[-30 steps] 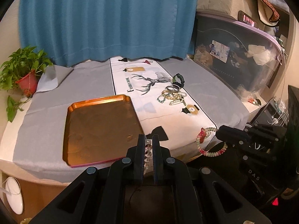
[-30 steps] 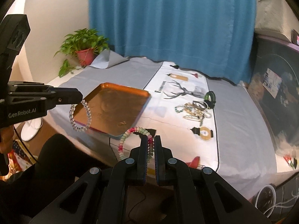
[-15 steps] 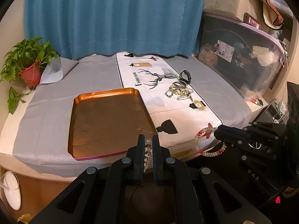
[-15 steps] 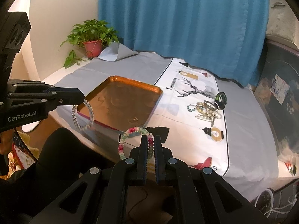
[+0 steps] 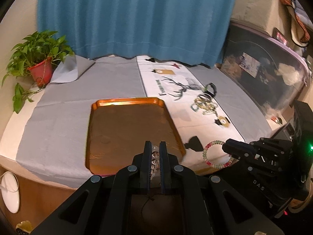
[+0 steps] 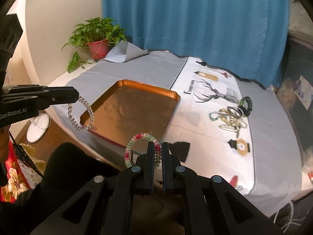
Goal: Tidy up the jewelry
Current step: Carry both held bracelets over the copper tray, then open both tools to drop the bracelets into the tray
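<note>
The left tool (image 5: 155, 146) is clamped tight on a clear bead bracelet (image 6: 80, 115), and the right tool (image 6: 158, 146) pinches a pink-and-green bead bracelet (image 6: 137, 148); both hang just off the near edge of the bench (image 5: 64, 121). Ahead of the left tool lies an orange tray (image 5: 125, 129) on grey cloth. Beyond the right tool a white deer-print runner (image 6: 211, 117) carries a heap of jewelry (image 6: 232, 117). Further back, a blue curtain (image 5: 133, 17) hangs behind the bench, with a potted plant (image 5: 37, 62) at the far left corner.
</note>
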`<state>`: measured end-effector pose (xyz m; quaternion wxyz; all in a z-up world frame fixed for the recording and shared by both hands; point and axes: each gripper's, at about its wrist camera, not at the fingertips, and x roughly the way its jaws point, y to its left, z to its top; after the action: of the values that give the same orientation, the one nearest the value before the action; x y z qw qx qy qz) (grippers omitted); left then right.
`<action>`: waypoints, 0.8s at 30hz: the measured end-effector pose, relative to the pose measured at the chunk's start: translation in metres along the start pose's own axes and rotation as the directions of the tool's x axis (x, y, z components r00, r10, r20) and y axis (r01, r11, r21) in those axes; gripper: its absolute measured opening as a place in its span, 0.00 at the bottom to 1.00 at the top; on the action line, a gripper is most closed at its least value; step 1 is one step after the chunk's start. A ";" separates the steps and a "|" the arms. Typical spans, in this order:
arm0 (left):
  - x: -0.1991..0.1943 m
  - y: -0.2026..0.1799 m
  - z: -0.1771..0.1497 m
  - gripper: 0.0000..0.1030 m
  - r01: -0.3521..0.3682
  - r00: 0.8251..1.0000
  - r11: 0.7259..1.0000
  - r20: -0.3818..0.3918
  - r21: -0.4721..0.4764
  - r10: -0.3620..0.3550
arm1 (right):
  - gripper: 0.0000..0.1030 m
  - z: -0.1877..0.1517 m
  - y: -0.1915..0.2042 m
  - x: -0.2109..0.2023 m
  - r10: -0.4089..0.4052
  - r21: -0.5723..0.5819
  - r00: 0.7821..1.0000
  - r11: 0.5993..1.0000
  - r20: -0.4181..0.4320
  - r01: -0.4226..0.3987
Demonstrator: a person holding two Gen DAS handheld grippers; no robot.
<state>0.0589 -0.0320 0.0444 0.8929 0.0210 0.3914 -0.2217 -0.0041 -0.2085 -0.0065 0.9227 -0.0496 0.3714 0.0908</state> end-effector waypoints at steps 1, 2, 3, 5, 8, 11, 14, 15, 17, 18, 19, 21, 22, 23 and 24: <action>0.002 0.004 0.002 0.05 -0.005 1.000 1.000 -0.001 -0.006 0.005 | 0.07 0.003 0.000 0.004 0.003 -0.001 1.000 1.000 0.000 -0.003; 0.005 0.008 0.004 0.05 -0.010 1.000 1.000 -0.004 -0.014 0.010 | 0.07 0.006 0.000 0.009 0.006 -0.003 1.000 1.000 0.000 -0.006; 0.009 0.012 0.007 0.05 -0.014 1.000 1.000 -0.006 -0.021 0.014 | 0.07 0.010 0.000 0.014 0.010 -0.005 1.000 1.000 -0.002 -0.010; 0.015 0.019 0.011 0.05 -0.018 1.000 0.999 -0.013 -0.031 0.017 | 0.07 0.015 0.000 0.024 0.014 -0.006 1.000 1.000 -0.005 -0.014; 0.026 0.028 0.017 0.05 -0.024 0.999 0.999 -0.022 -0.043 0.023 | 0.07 0.022 0.001 0.043 0.011 -0.012 1.000 1.000 -0.016 -0.012; 0.039 0.037 0.023 0.05 -0.032 0.999 0.998 -0.034 -0.049 0.030 | 0.07 0.029 0.002 0.064 0.004 -0.026 1.000 1.000 -0.026 -0.005; 0.052 0.045 0.030 0.05 -0.038 0.998 0.998 -0.044 -0.053 0.036 | 0.07 0.035 0.003 0.085 0.013 -0.025 0.999 1.000 -0.042 -0.014; 0.057 0.047 0.032 0.05 -0.041 0.998 0.998 -0.049 -0.054 0.038 | 0.07 0.037 0.003 0.092 0.013 -0.027 0.999 1.000 -0.045 -0.014; 0.067 0.052 0.034 0.05 -0.043 0.997 0.997 -0.061 -0.057 0.040 | 0.07 0.041 0.005 0.106 0.019 -0.032 0.999 0.999 -0.051 -0.020; 0.072 0.054 0.035 0.05 -0.044 0.997 0.997 -0.068 -0.059 0.040 | 0.07 0.043 0.006 0.113 0.023 -0.032 0.998 0.999 -0.056 -0.025; 0.078 0.056 0.036 0.05 -0.045 0.996 0.997 -0.077 -0.062 0.040 | 0.07 0.045 0.007 0.118 0.027 -0.032 0.998 0.999 -0.060 -0.029; 0.088 0.060 0.037 0.05 -0.046 0.995 0.997 -0.090 -0.063 0.040 | 0.07 0.048 0.007 0.130 0.032 -0.032 0.997 0.999 -0.069 -0.035; 0.092 0.060 0.038 0.05 -0.047 0.995 0.997 -0.095 -0.063 0.041 | 0.07 0.048 0.008 0.134 0.033 -0.032 0.997 0.999 -0.073 -0.036; 0.096 0.061 0.039 0.05 -0.046 0.994 0.997 -0.099 -0.063 0.040 | 0.07 0.049 0.008 0.138 0.035 -0.031 0.996 0.999 -0.076 -0.038; 0.101 0.062 0.039 0.05 -0.046 0.994 0.997 -0.104 -0.063 0.039 | 0.07 0.050 0.008 0.142 0.036 -0.029 0.996 0.999 -0.079 -0.039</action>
<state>0.1719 -0.0224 -0.0084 0.8764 0.0117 0.4431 -0.1884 0.1285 -0.1738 -0.0692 0.9047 -0.0601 0.4067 0.1118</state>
